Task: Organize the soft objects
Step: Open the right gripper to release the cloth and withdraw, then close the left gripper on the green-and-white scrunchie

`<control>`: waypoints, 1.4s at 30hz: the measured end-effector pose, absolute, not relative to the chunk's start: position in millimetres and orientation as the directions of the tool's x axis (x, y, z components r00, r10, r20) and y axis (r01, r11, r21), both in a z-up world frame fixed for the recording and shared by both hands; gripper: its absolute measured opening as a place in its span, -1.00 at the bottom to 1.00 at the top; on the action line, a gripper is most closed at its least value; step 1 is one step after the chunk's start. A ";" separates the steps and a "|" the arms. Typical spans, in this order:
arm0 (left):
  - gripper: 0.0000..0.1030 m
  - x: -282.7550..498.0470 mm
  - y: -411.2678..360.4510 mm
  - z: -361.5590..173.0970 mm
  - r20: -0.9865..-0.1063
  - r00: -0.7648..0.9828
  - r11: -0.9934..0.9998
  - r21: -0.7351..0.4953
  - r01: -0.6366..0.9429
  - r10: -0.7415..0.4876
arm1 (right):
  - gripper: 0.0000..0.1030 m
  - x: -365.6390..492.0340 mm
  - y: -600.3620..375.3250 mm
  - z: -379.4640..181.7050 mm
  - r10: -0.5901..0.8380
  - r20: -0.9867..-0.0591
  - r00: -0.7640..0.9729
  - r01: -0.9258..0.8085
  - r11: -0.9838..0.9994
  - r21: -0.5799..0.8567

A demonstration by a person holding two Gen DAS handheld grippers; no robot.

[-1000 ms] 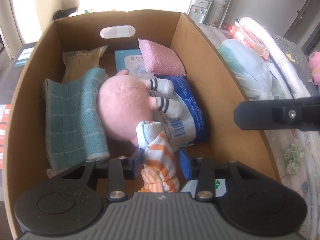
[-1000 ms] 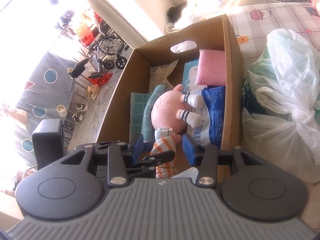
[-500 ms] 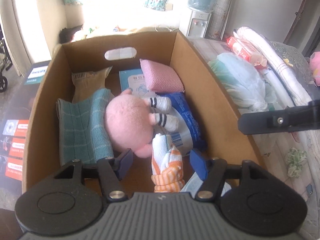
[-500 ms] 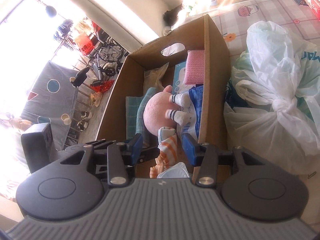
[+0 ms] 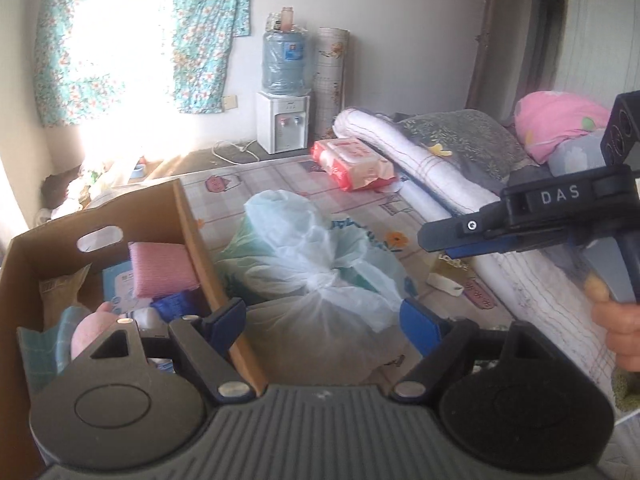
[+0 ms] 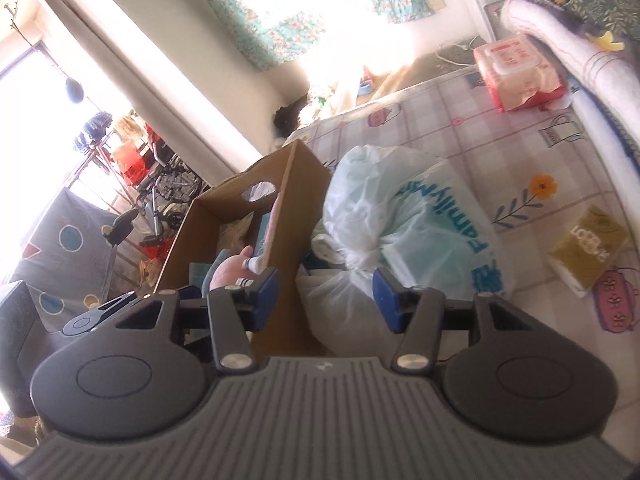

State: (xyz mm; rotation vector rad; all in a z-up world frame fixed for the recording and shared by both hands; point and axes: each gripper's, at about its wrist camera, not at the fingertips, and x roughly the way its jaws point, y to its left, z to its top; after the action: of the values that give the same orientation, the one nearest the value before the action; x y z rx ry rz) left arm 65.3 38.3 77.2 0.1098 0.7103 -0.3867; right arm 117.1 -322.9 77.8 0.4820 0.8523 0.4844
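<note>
Left wrist view looks over the left gripper point(image 5: 322, 318), whose fingers are spreading apart with nothing clamped between them; the knotted white plastic bag point(image 5: 320, 264) only shows through the gap, lying on the bed's patterned sheet point(image 5: 280, 184) beyond. At the left of this view stands the cardboard box point(image 5: 192, 216), open at the top, and the left finger sits just over its right wall. Inside the box lie a pink sponge-like pad point(image 5: 160, 268), a pink plush toy point(image 5: 90, 330) (mostly hidden behind the gripper body), a teal cloth point(image 5: 36, 344), a blue packet point(image 5: 176, 306) and a light blue packet point(image 5: 118, 292). The right gripper point(image 5: 444, 236) reaches in from the right edge, held by a hand point(image 5: 620, 328).

Right wrist view shows that gripper point(image 6: 326, 294) from behind: its fingers are also opening, empty, with the same bag point(image 6: 400, 224) seen past them, touching the box's outer wall point(image 6: 292, 216). The plush toy point(image 6: 226, 268) peeks over the box rim. On the sheet, well apart from the bag, lie a red-and-white wipes pack point(image 6: 516, 72) and a small gold packet point(image 6: 588, 248). A rolled white blanket point(image 6: 560, 40) runs along the bed's far side.
</note>
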 end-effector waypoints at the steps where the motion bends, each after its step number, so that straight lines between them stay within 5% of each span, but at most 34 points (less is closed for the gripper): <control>1: 0.66 63.1 25.5 74.1 -0.654 0.683 0.913 -0.029 0.407 -0.325 | 0.04 114.8 -335.3 75.1 0.564 -0.591 0.576 -0.189 0.796 0.576; 11: 0.66 45.9 -77.5 17.9 -0.713 0.569 0.824 -0.023 0.566 -0.411 | 0.11 111.3 -421.4 24.3 0.464 -0.687 0.559 -0.015 0.834 0.551; 24: 0.73 74.2 -152.2 -52.9 -0.813 0.472 0.782 0.032 0.622 -0.341 | 0.30 180.7 -454.8 -28.5 0.495 -0.746 0.446 0.140 0.784 0.604; 31: 0.35 88.3 -162.7 -71.3 -0.852 0.429 0.797 0.023 0.603 -0.300 | 0.32 207.2 -454.3 -44.0 0.454 -0.786 0.420 0.178 0.808 0.562; 42: 0.03 94.9 -152.8 -73.2 -0.854 0.432 0.834 -0.006 0.551 -0.292 | 0.33 251.3 -424.6 -62.3 0.308 -0.862 0.404 0.156 0.905 0.396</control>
State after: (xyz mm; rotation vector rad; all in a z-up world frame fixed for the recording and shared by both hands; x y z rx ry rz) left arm 94.9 -152.8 -73.2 0.2925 0.9947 -0.5345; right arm 251.3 -424.6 -62.3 0.4558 1.1624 0.0996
